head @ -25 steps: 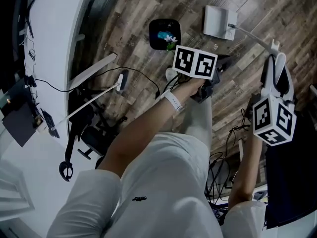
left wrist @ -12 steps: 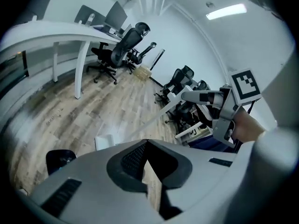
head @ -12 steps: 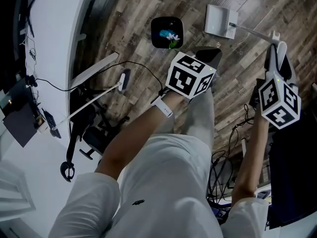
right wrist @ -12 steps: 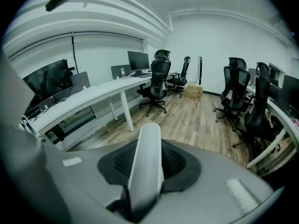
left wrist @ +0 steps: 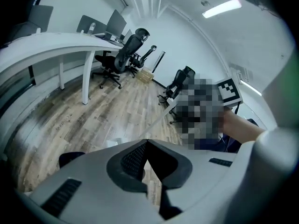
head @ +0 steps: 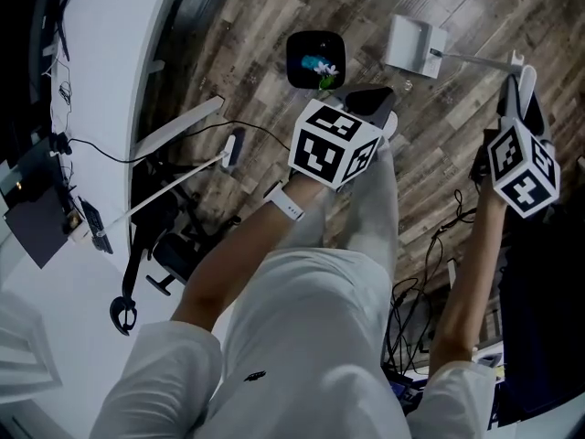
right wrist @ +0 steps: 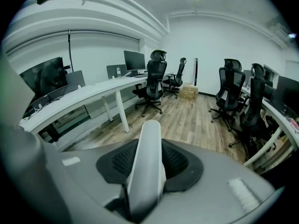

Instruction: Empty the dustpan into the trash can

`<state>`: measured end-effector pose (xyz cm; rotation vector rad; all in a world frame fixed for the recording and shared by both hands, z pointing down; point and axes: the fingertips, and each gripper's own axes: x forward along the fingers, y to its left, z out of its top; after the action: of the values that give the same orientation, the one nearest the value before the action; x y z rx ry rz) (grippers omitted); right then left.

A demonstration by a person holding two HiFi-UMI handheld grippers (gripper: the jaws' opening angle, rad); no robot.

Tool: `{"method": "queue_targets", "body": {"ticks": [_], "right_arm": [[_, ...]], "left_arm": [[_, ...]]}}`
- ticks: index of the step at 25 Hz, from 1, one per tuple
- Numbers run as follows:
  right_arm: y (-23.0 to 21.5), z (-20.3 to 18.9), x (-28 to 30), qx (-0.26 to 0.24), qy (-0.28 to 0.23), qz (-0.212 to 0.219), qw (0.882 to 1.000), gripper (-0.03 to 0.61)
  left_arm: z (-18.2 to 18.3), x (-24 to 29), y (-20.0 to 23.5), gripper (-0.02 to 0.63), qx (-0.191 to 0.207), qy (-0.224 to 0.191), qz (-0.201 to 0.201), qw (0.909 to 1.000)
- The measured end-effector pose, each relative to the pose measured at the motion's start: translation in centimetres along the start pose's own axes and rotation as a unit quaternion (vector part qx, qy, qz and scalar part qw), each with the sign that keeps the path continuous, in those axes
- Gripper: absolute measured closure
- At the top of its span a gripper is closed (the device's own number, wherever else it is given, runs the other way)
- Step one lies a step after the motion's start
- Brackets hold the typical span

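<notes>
The white dustpan (head: 408, 44) sits on the wood floor, and its long thin handle (head: 471, 58) runs right to my right gripper (head: 515, 73). In the right gripper view the handle's white grip (right wrist: 147, 164) lies between the black pads (right wrist: 180, 164), which still touch it as the jaws are opening. The black trash can (head: 315, 58) stands left of the dustpan with coloured rubbish in it. My left gripper (left wrist: 147, 148) is shut with nothing in it. Its marker cube (head: 332, 142) hovers below the can, and its view shows the can's dark rim (left wrist: 70, 158) and the dustpan (left wrist: 114, 142) ahead.
A curved white desk (head: 101, 53) fills the left, with a black chair base (head: 151, 254) and cables beside it. A white stick with a dark head (head: 228, 149) lies on the floor. More cables (head: 411, 314) lie at lower right. Office chairs (right wrist: 152, 85) stand further off.
My left gripper has rolled and moved left, away from the dustpan. The right gripper stays on the handle and has sunk a little. The dustpan rests on the floor throughout.
</notes>
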<state>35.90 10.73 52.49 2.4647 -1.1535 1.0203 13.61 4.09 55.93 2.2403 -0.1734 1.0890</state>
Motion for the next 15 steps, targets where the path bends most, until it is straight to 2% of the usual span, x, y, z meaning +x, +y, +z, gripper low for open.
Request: {"method": "queue_targets", "body": {"ticks": [3, 11, 15], "right_arm": [[-0.2, 0.1, -0.1, 0.0, 0.001, 0.0, 1.0, 0.365], [-0.4, 2.0, -4.5, -0.02, -0.041, -0.024, 0.999, 0.356], [1.1, 3.4, -8.3, -0.041, -0.068, -0.015, 0.997, 0.359]], "left_arm": [[0.0, -1.1, 0.3, 0.607, 0.003, -0.006, 0.005, 1.0], [1.5, -4.9, -0.3, 0.607, 0.027, -0.042, 0.018, 0.9986], [2.6, -7.9, -1.2, 0.607, 0.044, -0.073, 0.022, 0.9961]]}}
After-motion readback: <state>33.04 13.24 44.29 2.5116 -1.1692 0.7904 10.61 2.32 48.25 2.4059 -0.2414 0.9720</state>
